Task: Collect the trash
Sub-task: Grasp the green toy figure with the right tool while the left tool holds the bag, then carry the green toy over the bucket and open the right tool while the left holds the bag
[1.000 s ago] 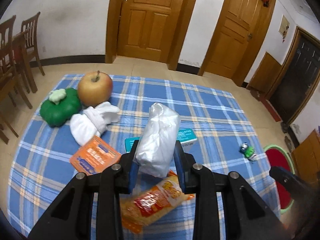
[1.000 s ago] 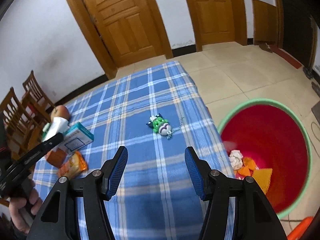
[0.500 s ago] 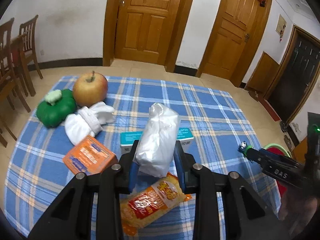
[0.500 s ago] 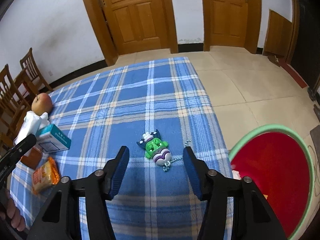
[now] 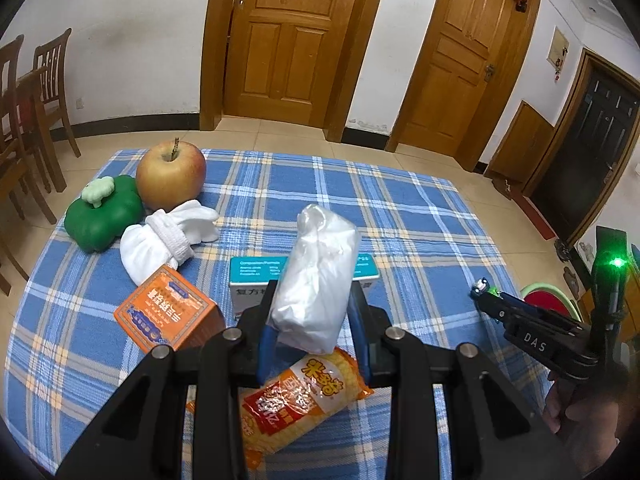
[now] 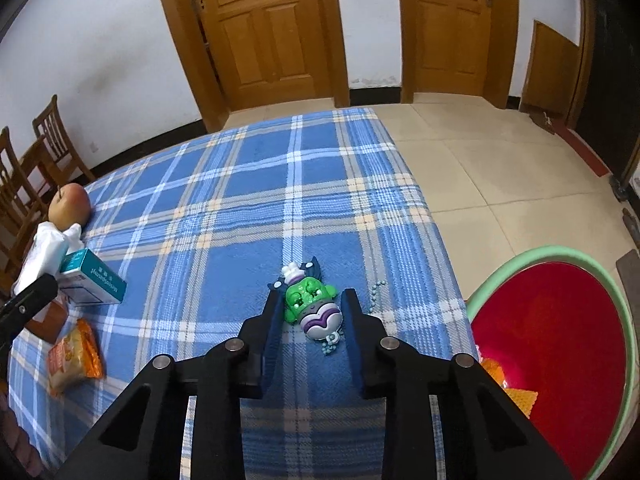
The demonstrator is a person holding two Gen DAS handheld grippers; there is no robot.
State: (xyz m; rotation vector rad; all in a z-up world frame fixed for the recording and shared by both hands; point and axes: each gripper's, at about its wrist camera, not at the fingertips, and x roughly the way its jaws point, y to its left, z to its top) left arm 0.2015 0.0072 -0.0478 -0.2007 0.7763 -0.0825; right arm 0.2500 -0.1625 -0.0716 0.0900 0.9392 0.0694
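Note:
My left gripper (image 5: 314, 312) is shut on a crumpled white plastic bag (image 5: 320, 276) and holds it above the blue plaid table (image 5: 400, 208). Under it lie an orange snack wrapper (image 5: 304, 396), a teal-and-white box (image 5: 252, 280) and an orange box (image 5: 170, 312). My right gripper (image 6: 310, 312) is open, its fingers on either side of a small green and purple toy (image 6: 312, 308) with a bead chain near the table's right edge. A red bin with a green rim (image 6: 560, 344) stands on the floor at the right with orange scraps (image 6: 508, 384) inside.
An apple (image 5: 171, 174), a green toy pepper (image 5: 104, 216) and a rolled white cloth (image 5: 168, 236) lie at the table's far left. Wooden chairs (image 5: 28, 92) stand to the left. Wooden doors (image 5: 296, 40) line the back wall. The right gripper also shows in the left wrist view (image 5: 532, 328).
My right gripper has moved forward and down over the table until its open fingers flank the green toy. My left gripper still holds the white bag, slightly lower and closer to the boxes.

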